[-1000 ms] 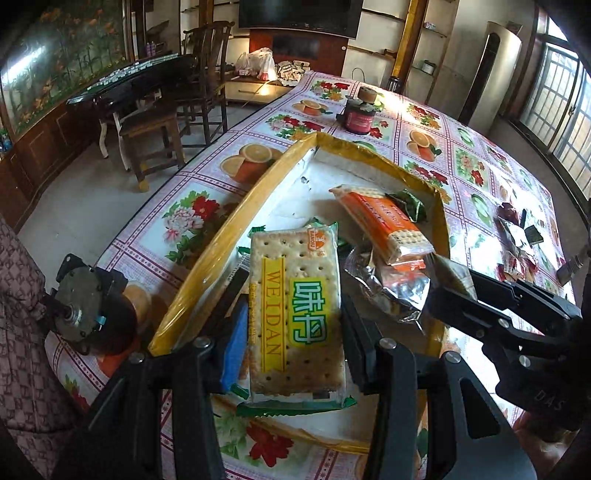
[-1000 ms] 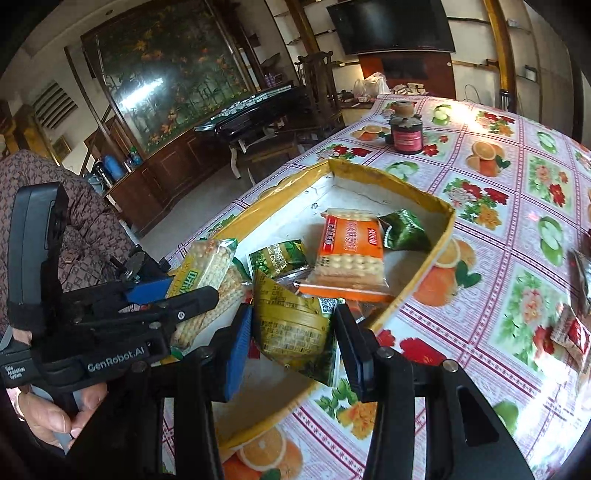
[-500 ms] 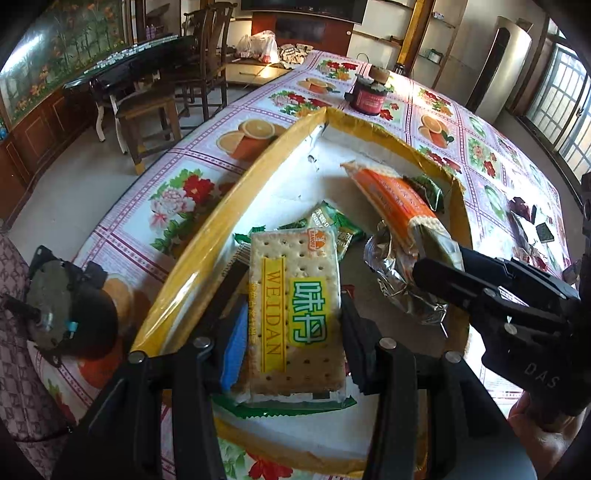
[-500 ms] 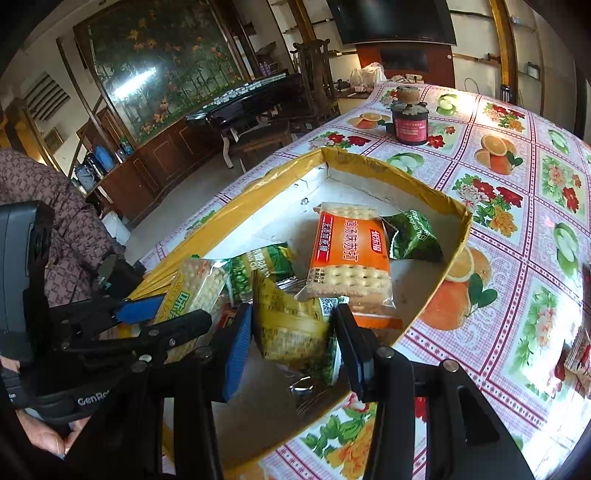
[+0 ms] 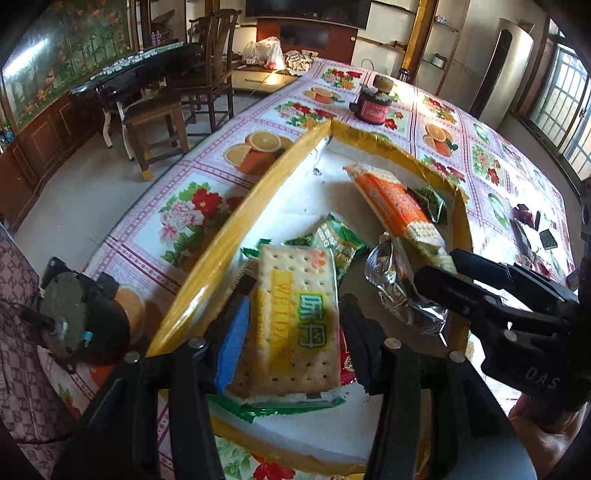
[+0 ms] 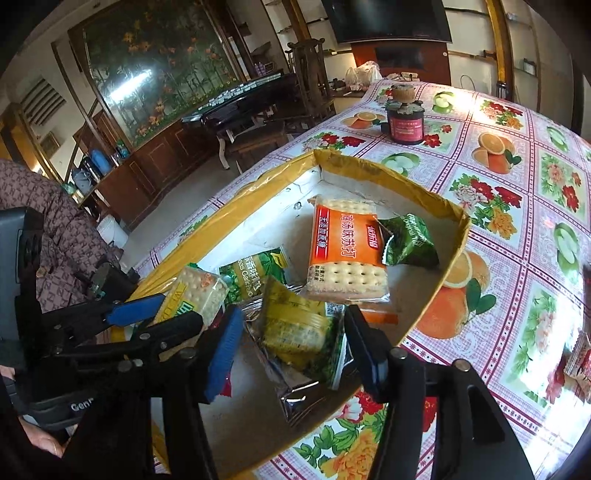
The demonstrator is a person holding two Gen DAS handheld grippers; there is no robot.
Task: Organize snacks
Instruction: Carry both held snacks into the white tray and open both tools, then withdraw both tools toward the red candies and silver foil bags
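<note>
Nearest, over the yellow-rimmed tray (image 5: 229, 236), left gripper (image 5: 291, 328) clamps the WEIDAN cracker pack (image 5: 295, 325); right gripper (image 6: 291, 343) clamps a yellow-green snack packet (image 6: 295, 325). Farther in, orange cracker pack (image 6: 347, 247) lies flat; far beyond, dark jar (image 6: 404, 122).

Ahead and to the left of the grippers, a large painted panel of flowers and bamboo (image 6: 159, 62) fills the wall above low dark wood cabinets (image 6: 147, 173). In front of it stands a glossy black table (image 5: 136, 74) with carved dark chairs (image 5: 212, 62) and a wooden stool (image 5: 155, 122) on a pale tiled floor (image 5: 85, 192). Straight ahead, a dark television (image 6: 388, 18) hangs on the far wall. Far right, barred windows (image 5: 569, 96) admit daylight beside a tall white standing unit (image 5: 506, 70).
</note>
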